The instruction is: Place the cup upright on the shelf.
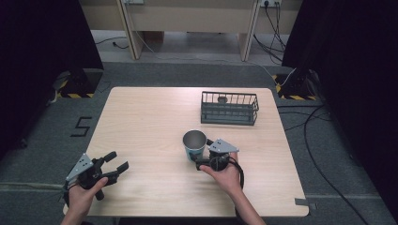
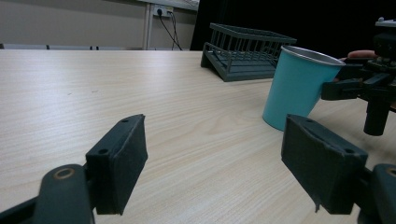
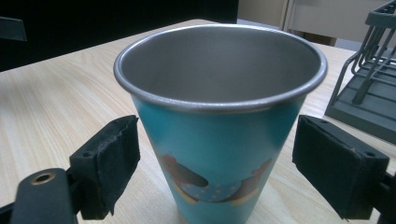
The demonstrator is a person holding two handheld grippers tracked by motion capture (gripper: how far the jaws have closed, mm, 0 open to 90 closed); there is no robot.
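A teal cup [image 1: 194, 145] with a bare metal inside stands upright near the middle of the table [image 1: 150, 122]. My right gripper [image 1: 202, 153] is at the cup's near right side. In the right gripper view the cup [image 3: 219, 140] sits between the two pads of the right gripper [image 3: 224, 165], with a gap showing on each side, so the gripper is open. My left gripper [image 1: 117, 161] rests at the table's front left, open and holding nothing. From the left gripper [image 2: 219, 170] the cup [image 2: 299, 91] stands far to the right, with the right gripper [image 2: 355, 86] beside it.
A dark wire rack [image 1: 229, 108] stands at the table's back right, beyond the cup; the same rack [image 2: 247, 51] also appears in the left gripper view. Bare wood lies between the two grippers. Cables run over the floor to the right of the table.
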